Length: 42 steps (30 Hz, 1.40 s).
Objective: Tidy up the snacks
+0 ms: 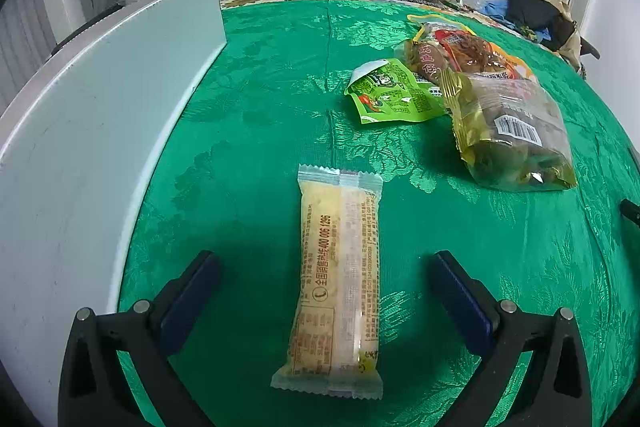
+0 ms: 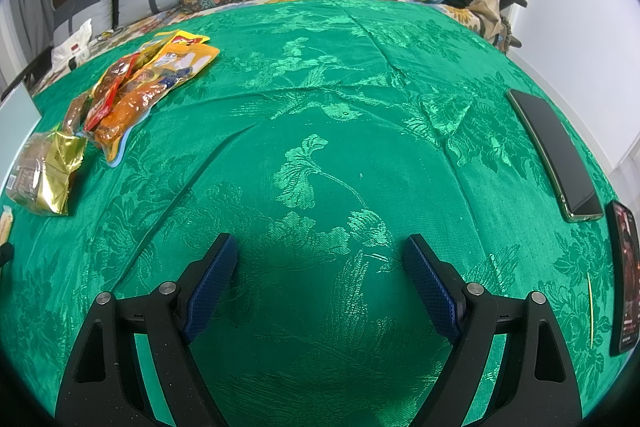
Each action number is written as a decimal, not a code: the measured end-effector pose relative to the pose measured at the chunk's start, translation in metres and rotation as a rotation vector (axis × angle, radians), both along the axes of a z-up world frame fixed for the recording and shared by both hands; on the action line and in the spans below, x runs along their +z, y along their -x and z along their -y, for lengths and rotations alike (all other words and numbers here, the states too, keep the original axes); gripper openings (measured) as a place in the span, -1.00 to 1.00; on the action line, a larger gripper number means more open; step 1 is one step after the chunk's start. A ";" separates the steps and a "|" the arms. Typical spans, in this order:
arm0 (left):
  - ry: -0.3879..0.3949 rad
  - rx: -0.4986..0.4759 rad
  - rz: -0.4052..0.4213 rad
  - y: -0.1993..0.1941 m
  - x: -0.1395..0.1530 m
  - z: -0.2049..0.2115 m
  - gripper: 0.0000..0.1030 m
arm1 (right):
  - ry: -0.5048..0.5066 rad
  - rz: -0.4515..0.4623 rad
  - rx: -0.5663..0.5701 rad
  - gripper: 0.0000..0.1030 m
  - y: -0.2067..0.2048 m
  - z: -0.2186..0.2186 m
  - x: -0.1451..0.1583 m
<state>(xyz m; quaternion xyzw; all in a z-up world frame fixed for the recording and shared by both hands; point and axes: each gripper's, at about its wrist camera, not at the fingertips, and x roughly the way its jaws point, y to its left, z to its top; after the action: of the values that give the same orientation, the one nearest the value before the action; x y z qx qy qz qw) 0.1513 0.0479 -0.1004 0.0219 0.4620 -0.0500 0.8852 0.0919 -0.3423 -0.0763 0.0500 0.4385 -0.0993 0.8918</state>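
We find our left tool (image 1: 326,263) spread wide astride the long pale-yellow plastic-wrapped snack bar (image 1: 338,279), untouched on the green brocade desk cloth (image 1: 272,75). Beyond it lie the green packet (image 1: 390,93) and gold-trimmed clear bag (image 1: 508,131). Right tool (image 2: 320,247) stands open, empty.

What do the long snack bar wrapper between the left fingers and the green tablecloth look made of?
Snack bar wrapper: thin plastic film, semi-clear and slightly glossy, with crimped serrated end seals and the pale filling showing through. Green tablecloth: woven fabric, probably a satin-like damask; a shiny floral pattern catches light and soft creases run across it.
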 end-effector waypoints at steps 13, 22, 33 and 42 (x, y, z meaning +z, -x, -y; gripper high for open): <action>0.004 0.068 -0.006 0.002 0.000 -0.012 1.00 | 0.013 -0.020 0.148 0.64 -0.030 -0.044 0.037; 0.005 0.068 -0.005 0.002 0.000 -0.012 1.00 | -0.182 -0.181 0.640 0.63 -0.156 -0.251 0.075; 0.007 0.067 -0.002 0.003 0.000 -0.010 1.00 | 0.030 -0.370 0.620 -0.22 -0.195 -0.325 0.012; 0.007 0.068 -0.002 0.003 0.000 -0.010 1.00 | -0.387 -0.345 0.412 -0.67 -0.205 -0.230 0.039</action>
<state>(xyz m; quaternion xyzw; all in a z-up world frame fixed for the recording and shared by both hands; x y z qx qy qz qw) 0.1480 0.0579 -0.1004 0.0032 0.4631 -0.0213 0.8860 0.2969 -0.1126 -0.0377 0.1113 0.5949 0.1616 0.7795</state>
